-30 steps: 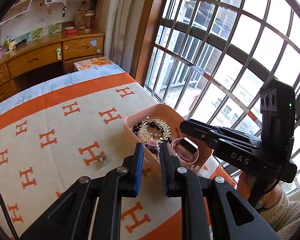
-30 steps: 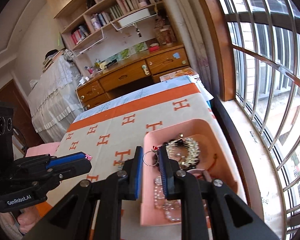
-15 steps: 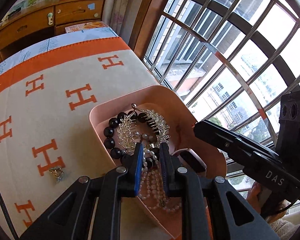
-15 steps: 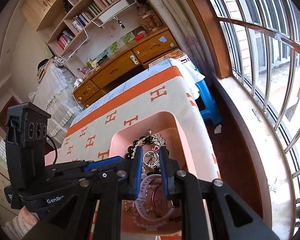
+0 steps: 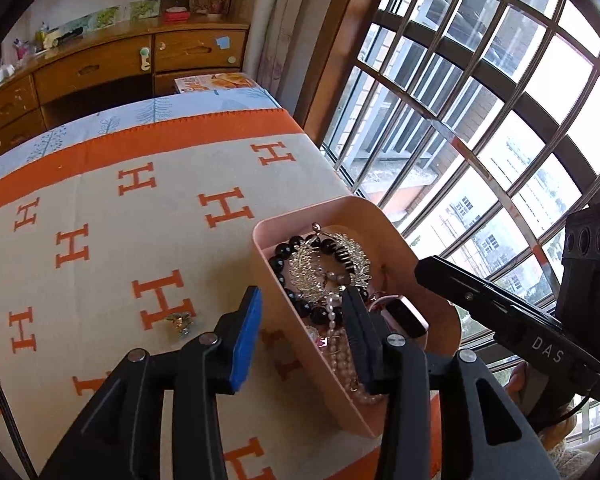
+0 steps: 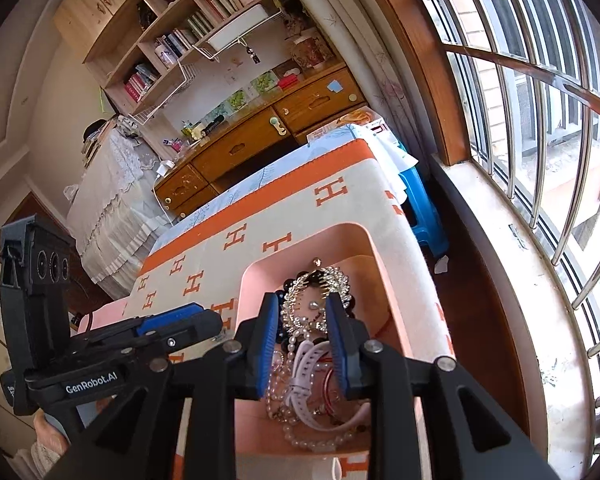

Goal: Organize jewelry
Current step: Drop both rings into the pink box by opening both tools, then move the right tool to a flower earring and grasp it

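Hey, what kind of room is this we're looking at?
Most likely a bedroom or study in a home. A wooden desk with drawers stands under bookshelves full of books, a barred window runs along one side, and a pink tray of jewelry sits on an orange blanket.

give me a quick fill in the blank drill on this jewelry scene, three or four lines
1. The jewelry is piled in a ____ plastic tray.
2. The small gold ornament lies on the blanket, ____ the tray.
3. The blanket's orange letters are all the letter ____.
4. The left gripper has one finger on each side of the tray's near ____.

Missing words: pink; outside; H; wall
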`<state>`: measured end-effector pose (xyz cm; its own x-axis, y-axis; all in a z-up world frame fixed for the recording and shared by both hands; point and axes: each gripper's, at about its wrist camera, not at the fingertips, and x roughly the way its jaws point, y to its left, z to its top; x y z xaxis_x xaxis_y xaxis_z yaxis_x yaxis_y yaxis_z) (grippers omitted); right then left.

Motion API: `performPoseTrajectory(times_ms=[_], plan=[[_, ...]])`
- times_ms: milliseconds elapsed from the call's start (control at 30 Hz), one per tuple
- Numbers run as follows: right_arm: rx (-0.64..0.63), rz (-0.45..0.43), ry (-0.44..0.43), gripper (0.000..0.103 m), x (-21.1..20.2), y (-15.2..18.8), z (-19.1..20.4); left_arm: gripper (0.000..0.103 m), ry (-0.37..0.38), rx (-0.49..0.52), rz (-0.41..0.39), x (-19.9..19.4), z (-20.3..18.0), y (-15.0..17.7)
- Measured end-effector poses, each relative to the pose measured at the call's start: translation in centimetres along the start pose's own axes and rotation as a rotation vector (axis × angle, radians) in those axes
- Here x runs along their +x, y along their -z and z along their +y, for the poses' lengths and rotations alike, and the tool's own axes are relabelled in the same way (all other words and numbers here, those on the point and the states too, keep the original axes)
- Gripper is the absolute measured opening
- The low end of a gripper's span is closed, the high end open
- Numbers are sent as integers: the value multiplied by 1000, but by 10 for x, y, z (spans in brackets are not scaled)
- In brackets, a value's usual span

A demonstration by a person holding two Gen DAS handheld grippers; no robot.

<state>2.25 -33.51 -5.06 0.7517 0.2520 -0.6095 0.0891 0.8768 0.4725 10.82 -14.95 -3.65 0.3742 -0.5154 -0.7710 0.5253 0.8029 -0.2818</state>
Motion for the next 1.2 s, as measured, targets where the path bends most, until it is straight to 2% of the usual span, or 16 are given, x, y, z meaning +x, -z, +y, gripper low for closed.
performPoseTrajectory(times_ms=[533,700,833,933,1067,1200], plan=[[-159,45,-57,25,4,33,79,50,-248,-120,-153,-88,77,38],[-199,68,-67,25,12,45,103,54,-324,-160,-171,-100,105,51],[-227,85,-37,32,24,57,121,54,-323,-176,-151,-96,119,61],[-254,92,14,33,35,67,130,54,-313,-171,-144,-91,122,65],[-267,125,72,33,56,77,136,68,-306,-152,-143,-83,122,71],[-288,126,157,33,72,83,138,69,-298,-132,-138,-75,122,74]])
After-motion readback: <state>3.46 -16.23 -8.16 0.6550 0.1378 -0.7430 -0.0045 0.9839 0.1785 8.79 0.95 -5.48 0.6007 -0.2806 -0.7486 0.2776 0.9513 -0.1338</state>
